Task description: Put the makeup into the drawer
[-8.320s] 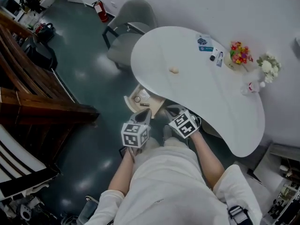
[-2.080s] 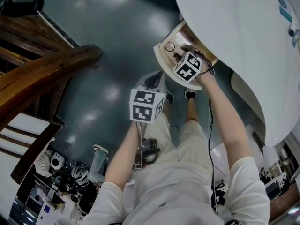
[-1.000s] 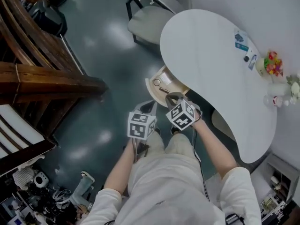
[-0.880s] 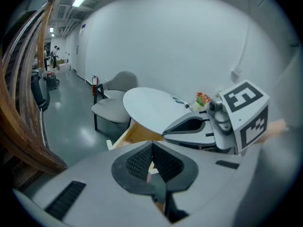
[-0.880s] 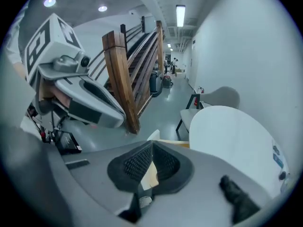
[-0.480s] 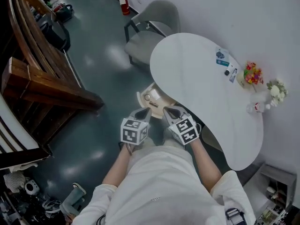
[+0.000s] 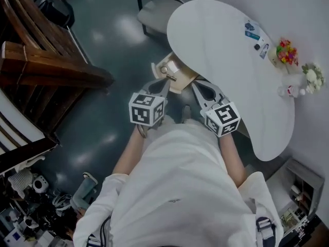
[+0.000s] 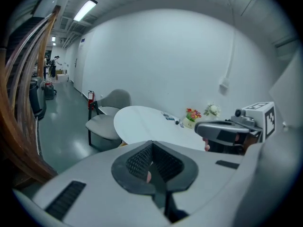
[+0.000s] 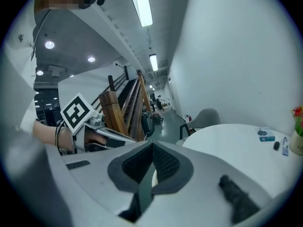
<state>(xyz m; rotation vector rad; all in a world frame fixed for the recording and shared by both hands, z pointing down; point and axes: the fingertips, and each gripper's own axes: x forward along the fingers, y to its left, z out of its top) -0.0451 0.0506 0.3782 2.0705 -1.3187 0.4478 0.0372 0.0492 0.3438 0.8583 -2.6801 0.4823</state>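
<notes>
The open drawer (image 7: 160,66) juts out from under the white table (image 7: 226,40); it holds a round compact (image 7: 164,70), a slim stick (image 7: 172,77) and a white card. More small makeup items (image 7: 253,32) lie at the table's far edge. My left gripper (image 7: 161,84) hangs just in front of the drawer, jaws shut with nothing in them. My right gripper (image 7: 198,85) is beside it by the table's near rim, shut and empty too. The left gripper view shows its closed pads (image 8: 163,162) and the right gripper (image 8: 222,132) beyond.
A grey chair (image 7: 157,1) stands past the table. Flower pots (image 7: 287,52) and a small bottle sit at the table's right end. A wooden stair rail (image 7: 51,68) runs along the left over dark floor. Clutter lies at the lower left.
Both grippers have come up and back from the drawer. The right one has swung out to the right, away from the left one. The items stay in the drawer.
</notes>
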